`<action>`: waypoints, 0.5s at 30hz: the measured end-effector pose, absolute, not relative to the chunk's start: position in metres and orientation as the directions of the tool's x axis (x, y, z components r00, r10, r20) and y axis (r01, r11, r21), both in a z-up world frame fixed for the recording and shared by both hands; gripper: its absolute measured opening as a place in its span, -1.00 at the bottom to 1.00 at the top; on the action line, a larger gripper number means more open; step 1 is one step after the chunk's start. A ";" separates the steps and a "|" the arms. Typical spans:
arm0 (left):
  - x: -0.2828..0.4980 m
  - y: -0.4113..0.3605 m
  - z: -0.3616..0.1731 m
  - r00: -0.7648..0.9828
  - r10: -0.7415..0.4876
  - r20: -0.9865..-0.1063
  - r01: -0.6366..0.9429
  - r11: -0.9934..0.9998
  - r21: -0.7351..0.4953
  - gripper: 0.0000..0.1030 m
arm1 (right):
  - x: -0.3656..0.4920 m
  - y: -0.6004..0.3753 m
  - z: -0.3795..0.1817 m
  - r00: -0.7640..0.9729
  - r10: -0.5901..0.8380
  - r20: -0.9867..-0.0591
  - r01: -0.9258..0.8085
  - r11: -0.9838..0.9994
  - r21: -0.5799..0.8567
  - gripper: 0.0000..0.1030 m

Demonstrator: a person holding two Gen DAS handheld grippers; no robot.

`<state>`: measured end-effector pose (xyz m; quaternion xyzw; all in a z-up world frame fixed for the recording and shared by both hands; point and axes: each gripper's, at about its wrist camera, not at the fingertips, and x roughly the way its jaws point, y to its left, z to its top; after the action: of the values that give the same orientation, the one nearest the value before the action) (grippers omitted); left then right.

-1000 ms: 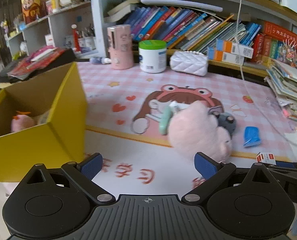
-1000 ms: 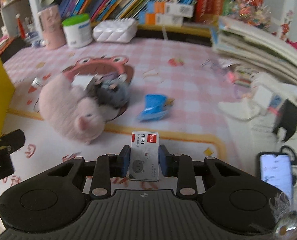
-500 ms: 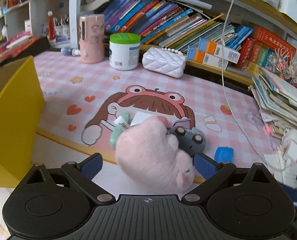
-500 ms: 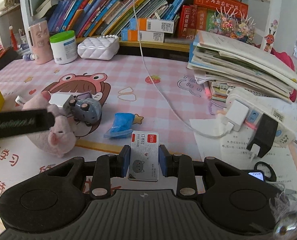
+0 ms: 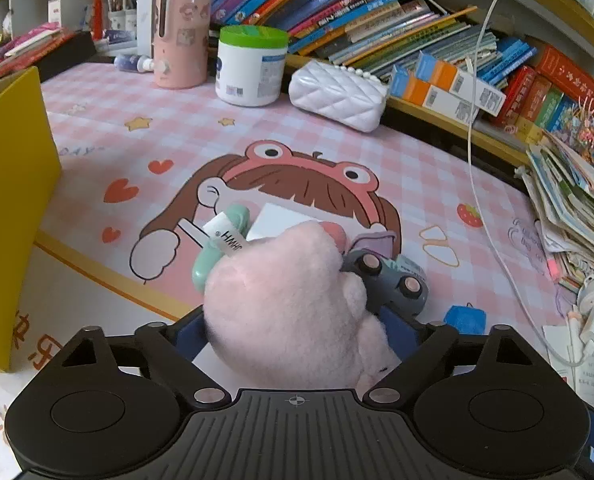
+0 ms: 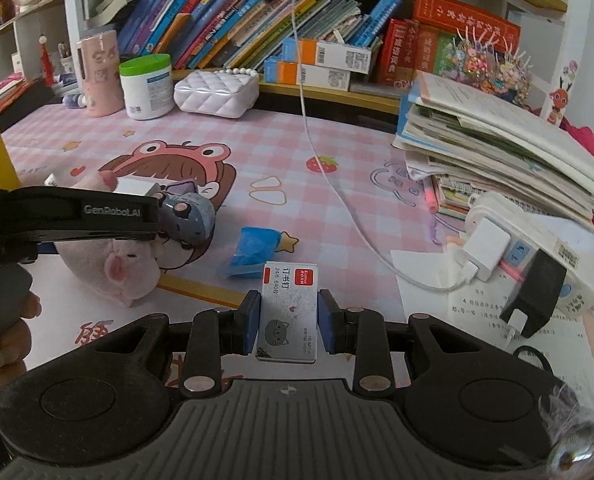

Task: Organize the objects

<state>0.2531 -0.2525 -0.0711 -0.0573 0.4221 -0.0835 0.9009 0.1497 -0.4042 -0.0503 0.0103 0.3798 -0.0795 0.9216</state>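
Note:
A pink plush pig [image 5: 293, 304] lies on the desk mat and fills the gap between the fingers of my left gripper [image 5: 297, 332], which stands wide open around it. The pig also shows in the right wrist view [image 6: 117, 268] under the left gripper's finger [image 6: 77, 212]. A grey toy car [image 5: 389, 284] and a mint-green tube [image 5: 217, 244] touch the pig. My right gripper [image 6: 289, 316] is shut on a small white staple box [image 6: 288, 312] held above the mat. A blue packet [image 6: 253, 252] lies just beyond it.
A yellow cardboard box [image 5: 13, 200] stands at the left. A white tub with green lid [image 5: 251, 66], pink cup [image 5: 181, 36] and white quilted purse [image 5: 339, 94] line the back. A stack of books [image 6: 497, 152], a power strip [image 6: 533, 248] and a white cable [image 6: 337, 184] are at the right.
My left gripper has moved forward over the mat until the plush pig sits between its open fingers. The right gripper has kept hold of the staple box and shifted slightly.

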 end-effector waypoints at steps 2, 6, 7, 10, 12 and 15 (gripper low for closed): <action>0.251 -0.251 -0.069 0.634 -0.200 -0.747 0.110 0.979 -0.169 0.60 | 0.150 -0.402 -0.050 0.700 -0.138 -0.701 0.154 0.987 -0.041 -0.45; 0.237 -0.244 -0.059 0.657 -0.192 -0.729 0.137 0.981 -0.136 0.32 | 0.152 -0.398 -0.050 0.688 -0.153 -0.709 0.174 0.984 -0.044 -0.45; 0.232 -0.241 -0.055 0.660 -0.201 -0.724 0.152 0.979 -0.133 0.31 | 0.153 -0.396 -0.050 0.683 -0.161 -0.712 0.184 0.982 -0.046 -0.45; 0.217 -0.230 -0.045 0.685 -0.207 -0.698 0.174 0.977 -0.119 0.31 | 0.154 -0.389 -0.051 0.673 -0.174 -0.719 0.203 0.978 -0.047 -0.45; 0.207 -0.223 -0.040 0.694 -0.208 -0.689 0.183 0.977 -0.111 0.29 | 0.154 -0.382 -0.051 0.669 -0.169 -0.724 0.204 0.978 -0.039 -0.45; 0.193 -0.207 -0.034 0.708 -0.206 -0.675 0.182 0.977 -0.108 0.29 | 0.152 -0.368 -0.050 0.669 -0.159 -0.726 0.192 0.981 -0.039 -0.45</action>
<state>0.1927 -0.2071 -0.0338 -0.0164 0.3674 -0.1051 0.9240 0.1516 -0.3677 -0.0495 0.0205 0.3955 -0.0960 0.9132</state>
